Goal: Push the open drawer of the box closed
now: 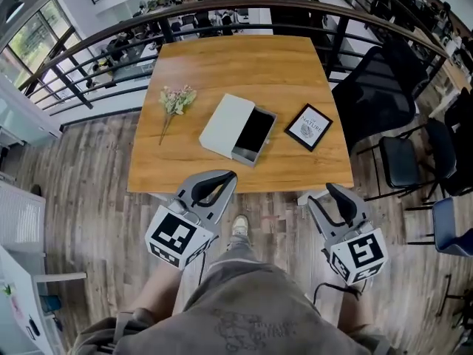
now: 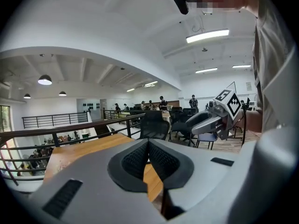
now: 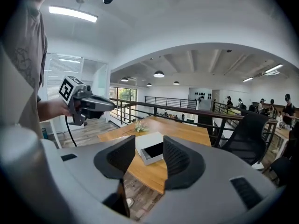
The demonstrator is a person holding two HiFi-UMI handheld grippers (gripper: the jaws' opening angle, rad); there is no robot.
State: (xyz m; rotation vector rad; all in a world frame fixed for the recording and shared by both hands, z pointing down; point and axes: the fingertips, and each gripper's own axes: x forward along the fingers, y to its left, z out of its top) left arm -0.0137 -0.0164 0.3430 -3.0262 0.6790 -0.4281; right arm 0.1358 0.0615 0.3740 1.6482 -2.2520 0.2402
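A white box (image 1: 228, 123) lies mid-table on the wooden table (image 1: 244, 65), its dark drawer (image 1: 255, 133) pulled out toward the near right. Both grippers hover off the table's near edge, above the floor and apart from the box. My left gripper (image 1: 230, 176) is shut, its pads meeting at the tips (image 2: 148, 143). My right gripper (image 1: 330, 189) is open and holds nothing; in the right gripper view the box (image 3: 145, 142) and its drawer (image 3: 157, 151) show through the gap of that gripper (image 3: 149, 140).
A dried flower sprig (image 1: 176, 100) lies left of the box, a black framed card (image 1: 309, 126) to its right. A dark railing (image 1: 222, 9) curves behind the table. Black office chairs (image 1: 377, 87) stand at the right. The person's shoe (image 1: 239, 228) is below the table edge.
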